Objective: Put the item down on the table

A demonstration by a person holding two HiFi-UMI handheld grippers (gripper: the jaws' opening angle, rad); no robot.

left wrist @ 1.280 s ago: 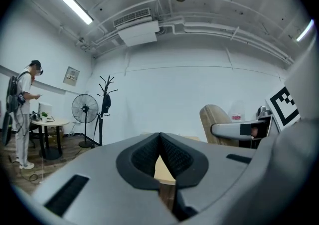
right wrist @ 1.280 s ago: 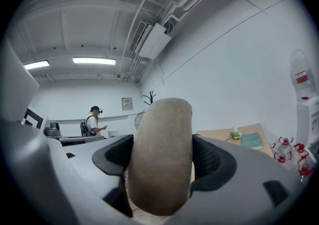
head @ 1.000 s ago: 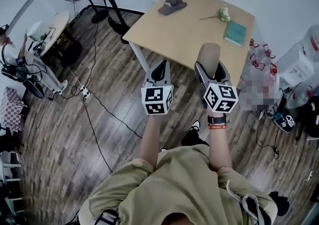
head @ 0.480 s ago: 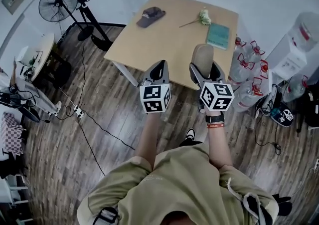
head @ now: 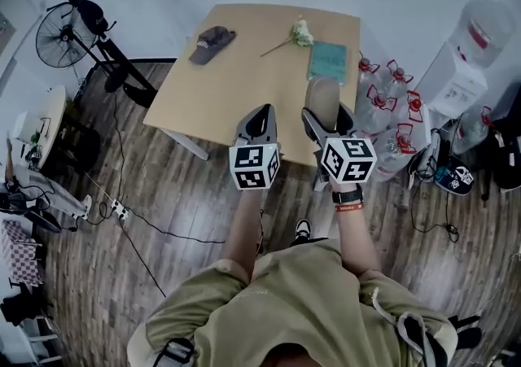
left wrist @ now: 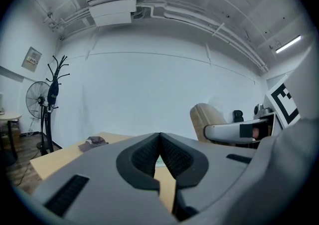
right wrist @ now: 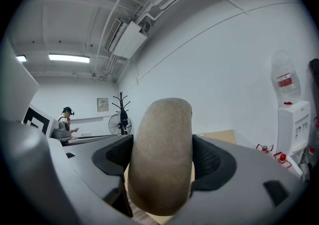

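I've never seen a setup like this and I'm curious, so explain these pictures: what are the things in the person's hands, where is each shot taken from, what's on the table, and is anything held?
No robot here: a person holds a two-jaw gripper in each hand. The cubes with square markers are parts of those grippers. One picture comes from a camera on the person's head, looking down; the other two come from cameras riding on each gripper, looking along its jaws. The wooden table carries a dark cap, a flower and a teal book. The right gripper is clamped on a tan rounded item; the left gripper is shut and empty.
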